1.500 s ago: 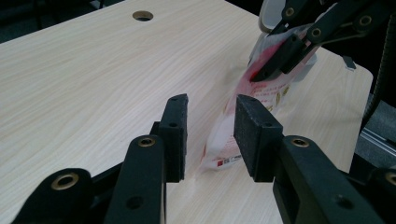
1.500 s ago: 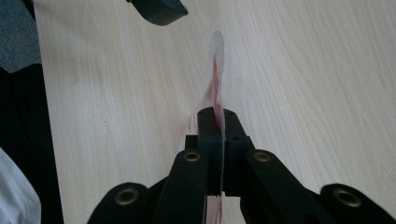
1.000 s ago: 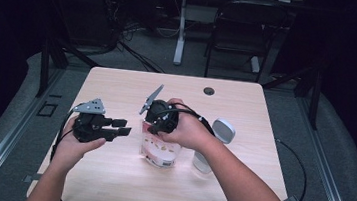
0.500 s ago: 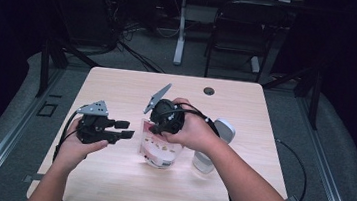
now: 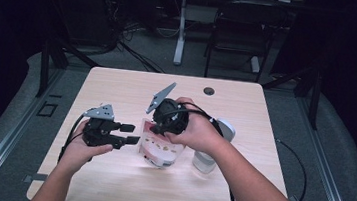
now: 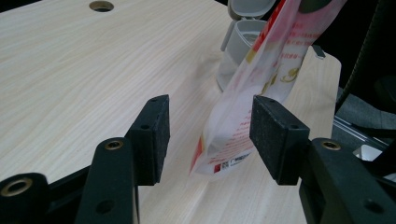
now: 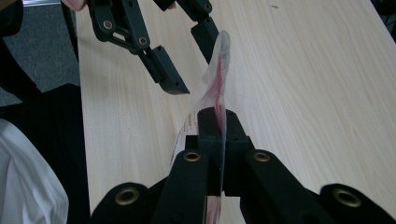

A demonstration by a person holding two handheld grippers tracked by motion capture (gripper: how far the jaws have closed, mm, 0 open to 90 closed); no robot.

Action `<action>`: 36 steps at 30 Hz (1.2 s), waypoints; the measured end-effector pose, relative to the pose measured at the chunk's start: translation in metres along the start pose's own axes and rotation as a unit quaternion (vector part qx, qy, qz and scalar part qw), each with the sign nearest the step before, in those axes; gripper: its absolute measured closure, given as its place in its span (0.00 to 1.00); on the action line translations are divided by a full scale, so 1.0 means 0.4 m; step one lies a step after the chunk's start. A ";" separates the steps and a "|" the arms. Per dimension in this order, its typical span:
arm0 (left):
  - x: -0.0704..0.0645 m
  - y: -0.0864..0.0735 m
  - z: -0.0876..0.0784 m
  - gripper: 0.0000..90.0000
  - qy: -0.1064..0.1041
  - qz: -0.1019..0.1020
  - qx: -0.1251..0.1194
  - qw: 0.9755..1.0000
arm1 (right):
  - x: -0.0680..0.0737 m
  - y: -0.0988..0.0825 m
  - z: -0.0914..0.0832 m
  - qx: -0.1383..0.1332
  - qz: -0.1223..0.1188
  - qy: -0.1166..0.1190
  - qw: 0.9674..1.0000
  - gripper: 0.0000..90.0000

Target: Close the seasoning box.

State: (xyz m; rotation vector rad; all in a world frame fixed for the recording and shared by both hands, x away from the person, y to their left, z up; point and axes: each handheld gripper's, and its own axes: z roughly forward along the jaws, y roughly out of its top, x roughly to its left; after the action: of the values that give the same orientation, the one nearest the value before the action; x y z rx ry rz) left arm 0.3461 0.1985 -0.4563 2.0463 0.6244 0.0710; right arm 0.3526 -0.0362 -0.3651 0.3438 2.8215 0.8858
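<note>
- Dark room all round, cables and chair legs on the grey floor beyond; my work sits on a pale wooden table [image 5: 117, 94] with a round hole [image 5: 209, 90] near its far edge.
- My right gripper [image 7: 218, 122] has its jaws pressed together on the top edge of a red-and-white printed pouch [image 5: 160, 146], which hangs from that pinch with its bottom just over the table.
- My left gripper [image 6: 208, 135] has just been opening; its pads [image 6: 275, 135] now stand spread either side of the pouch's lower corner, and I judge that neither presses it.
- Beside the pouch, on its right in the high view, stands a grey container [image 5: 212, 147] with its flip lid [image 6: 250, 8] raised.
- To do this well, I judge I should keep the right pinch firm and level so the pouch doesn't swing, then draw the left jaws clear sideways without brushing the film.
- If the container is the goal, I'd bring the pouch's mouth over its opening before tilting.
- My right hand [image 5: 198, 133] covers the pouch's top in the high view.
- Print on the pouch is too small to read, and I cannot tell whether it is sealed, or what is inside.
- Only part of the container shows behind the pouch in the left gripper view.
</note>
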 end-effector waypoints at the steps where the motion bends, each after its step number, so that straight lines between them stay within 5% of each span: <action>1: 0.000 -0.001 0.002 0.52 -0.004 0.000 0.000 1.000 | 0.000 0.001 -0.004 -0.001 -0.002 0.000 1.000 1.00; 36: -0.014 -0.026 0.087 0.45 -0.040 0.023 0.020 0.999 | 0.010 0.022 -0.054 -0.018 -0.016 -0.004 1.000 1.00</action>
State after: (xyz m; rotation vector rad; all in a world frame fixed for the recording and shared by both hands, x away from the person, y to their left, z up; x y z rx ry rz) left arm 0.3472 0.1728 -0.4826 2.0915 0.5341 0.0030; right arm 0.3455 -0.0398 -0.3430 0.2956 2.7909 0.9249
